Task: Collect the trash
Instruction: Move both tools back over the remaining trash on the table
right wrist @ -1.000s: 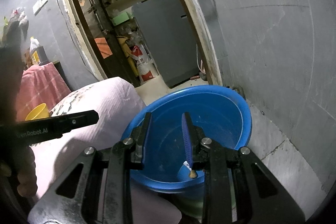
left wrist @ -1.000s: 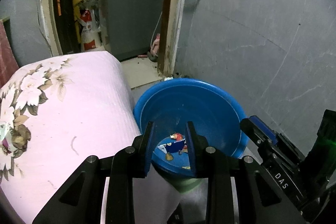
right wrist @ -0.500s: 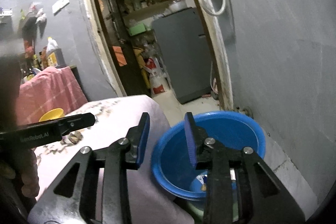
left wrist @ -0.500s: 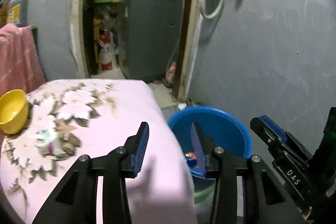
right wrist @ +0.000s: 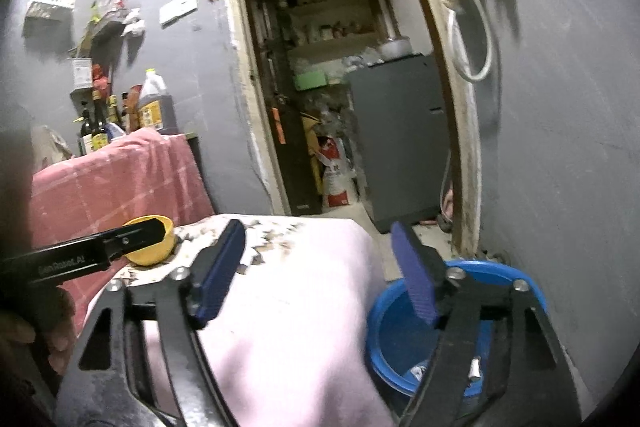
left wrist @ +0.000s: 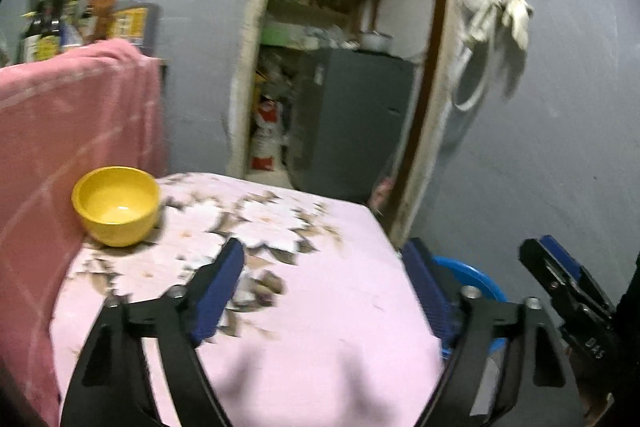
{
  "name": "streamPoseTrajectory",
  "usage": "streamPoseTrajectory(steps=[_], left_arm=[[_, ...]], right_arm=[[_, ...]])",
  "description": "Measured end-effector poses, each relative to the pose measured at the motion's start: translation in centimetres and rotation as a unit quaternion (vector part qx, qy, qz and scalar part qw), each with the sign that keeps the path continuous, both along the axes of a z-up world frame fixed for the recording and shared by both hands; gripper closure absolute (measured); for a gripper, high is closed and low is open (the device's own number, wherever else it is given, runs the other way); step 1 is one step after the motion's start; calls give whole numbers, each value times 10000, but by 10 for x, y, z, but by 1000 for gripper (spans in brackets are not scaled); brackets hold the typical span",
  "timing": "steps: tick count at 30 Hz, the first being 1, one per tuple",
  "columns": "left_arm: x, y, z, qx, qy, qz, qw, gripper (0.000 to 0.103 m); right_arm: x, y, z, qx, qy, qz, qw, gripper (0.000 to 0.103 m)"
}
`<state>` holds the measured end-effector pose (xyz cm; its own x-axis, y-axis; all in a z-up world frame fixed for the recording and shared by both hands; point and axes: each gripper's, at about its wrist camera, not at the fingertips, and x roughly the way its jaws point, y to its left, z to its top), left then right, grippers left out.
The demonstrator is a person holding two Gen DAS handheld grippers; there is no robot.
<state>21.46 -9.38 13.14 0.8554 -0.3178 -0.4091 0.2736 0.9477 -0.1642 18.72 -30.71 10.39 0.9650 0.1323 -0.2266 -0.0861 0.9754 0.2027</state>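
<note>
On the pink flowered cloth of the table [left wrist: 320,327], just ahead of my left tongs [left wrist: 324,287], lies a small blurred clump of scraps [left wrist: 264,287]; motion blur hides which way it points, so I cannot tell its long axis. My left tongs hang over the cloth with their blue pads spread wide, nothing between them. My right tongs [right wrist: 320,267] are likewise wide apart and hold nothing, one pad over the table edge, the other over the blue basin [right wrist: 400,331]. The basin sits low beside the table's right edge against the grey wall, with a few bits of trash [right wrist: 420,371] in its bottom. A yellow bowl [left wrist: 116,205] stands upright at the table's far left corner, touching the red checked cloth [left wrist: 72,131] draped beside it; bottles [right wrist: 152,103] stand behind that. From the right wrist view the left tool's black arm crosses in front of the bowl. Beyond the table an open doorway shows a grey cabinet [right wrist: 400,139].
</note>
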Motion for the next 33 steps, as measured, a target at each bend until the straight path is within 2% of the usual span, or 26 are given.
streamPoseTrajectory(steps=[4,6,14,23,33], left_arm=[[-5,30,-1,-61,-192,343,9992,9],[-9,44,-2,-49,-295,524,9982,7],[-15,90,-14,-28,-496,953,9942,6],[-15,113,-30,86,-544,1234,9908,6],[-4,125,-48,178,-488,1315,9900,6]], right_arm=[[2,21,8,-63,-153,100,9998,0],[4,34,11,-90,-226,161,9996,0],[7,78,12,-311,-427,411,9978,0],[21,114,-2,-586,-378,597,9958,0],[40,139,-21,-1020,-236,817,9911,0]])
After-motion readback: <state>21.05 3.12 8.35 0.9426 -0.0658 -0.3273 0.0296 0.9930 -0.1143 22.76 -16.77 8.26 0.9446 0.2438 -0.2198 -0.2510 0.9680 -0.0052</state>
